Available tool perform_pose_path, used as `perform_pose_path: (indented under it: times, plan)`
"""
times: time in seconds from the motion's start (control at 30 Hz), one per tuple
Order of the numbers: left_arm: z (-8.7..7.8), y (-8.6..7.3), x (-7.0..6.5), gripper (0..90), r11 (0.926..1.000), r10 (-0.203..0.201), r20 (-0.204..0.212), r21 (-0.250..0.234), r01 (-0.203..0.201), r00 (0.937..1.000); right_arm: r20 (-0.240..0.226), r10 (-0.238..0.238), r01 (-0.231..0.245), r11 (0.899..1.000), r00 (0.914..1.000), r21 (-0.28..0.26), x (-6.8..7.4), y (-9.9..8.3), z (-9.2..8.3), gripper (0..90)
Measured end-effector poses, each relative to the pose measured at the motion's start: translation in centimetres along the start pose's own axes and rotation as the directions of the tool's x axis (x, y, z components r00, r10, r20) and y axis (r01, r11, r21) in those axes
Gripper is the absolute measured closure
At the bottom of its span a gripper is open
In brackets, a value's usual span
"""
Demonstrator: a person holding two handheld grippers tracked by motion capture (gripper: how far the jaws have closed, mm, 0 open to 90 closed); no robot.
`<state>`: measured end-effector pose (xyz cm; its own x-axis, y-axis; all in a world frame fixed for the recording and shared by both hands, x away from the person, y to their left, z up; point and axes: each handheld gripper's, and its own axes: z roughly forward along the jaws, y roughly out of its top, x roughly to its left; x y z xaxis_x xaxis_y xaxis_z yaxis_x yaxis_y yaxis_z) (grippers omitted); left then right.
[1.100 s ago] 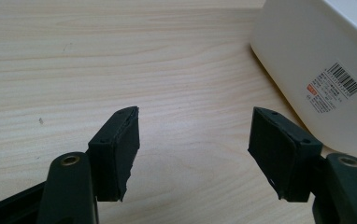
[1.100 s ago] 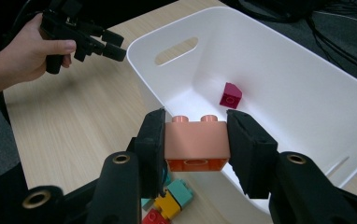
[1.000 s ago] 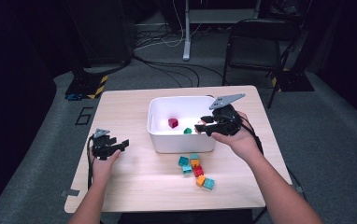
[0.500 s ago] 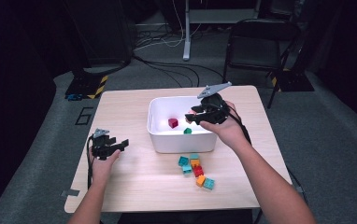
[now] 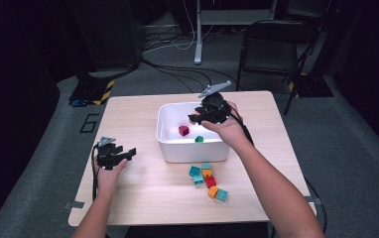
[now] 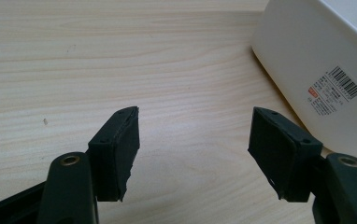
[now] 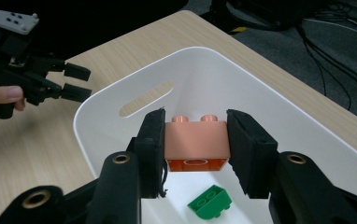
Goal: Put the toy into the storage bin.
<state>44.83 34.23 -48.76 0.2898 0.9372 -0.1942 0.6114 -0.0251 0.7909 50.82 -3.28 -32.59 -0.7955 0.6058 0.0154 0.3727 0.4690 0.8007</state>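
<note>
In the right gripper view my right gripper (image 7: 195,135) is shut on an orange two-stud brick (image 7: 194,145), held over the inside of a white bin (image 7: 88,135). A green brick (image 7: 210,201) lies on the bin floor below it. From above, the right gripper (image 5: 197,119) hangs over the bin's (image 5: 170,148) right half, where a red brick (image 5: 183,130) and the green brick (image 5: 199,139) lie. My left gripper (image 5: 128,152) rests on the table left of the bin. Its jaws stand open (image 6: 193,140) with only bare wood between them.
Several loose bricks (image 5: 207,179), teal, orange and red, lie in a cluster on the table (image 5: 138,198) in front of the bin. The bin's labelled side wall (image 6: 307,60) stands just right of the left gripper. A black chair (image 5: 272,44) stands beyond the table.
My right hand has carried the orange brick leftward, from the bin's right rim to above its inside. The left gripper has stayed where it was.
</note>
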Motion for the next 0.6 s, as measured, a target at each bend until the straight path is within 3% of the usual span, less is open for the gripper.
perform_pose_path:
  times: [0.37, 0.6]
  plan:
    - [0.0, 0.0, 0.0, 33.3, 1.0, 0.002, 0.002, 0.001, -0.002, 1.0, 0.028, 0.037, -0.037, 0.999, 0.9989, 0.026, -1.2, 0.8, 3.5, 58.2]
    - [0.0, 0.0, 0.2, 33.3, 1.0, 0.002, 0.0, -0.003, -0.002, 1.0, 0.034, 0.024, -0.025, 0.999, 0.9991, 0.044, -1.1, 0.9, 5.2, 58.1]
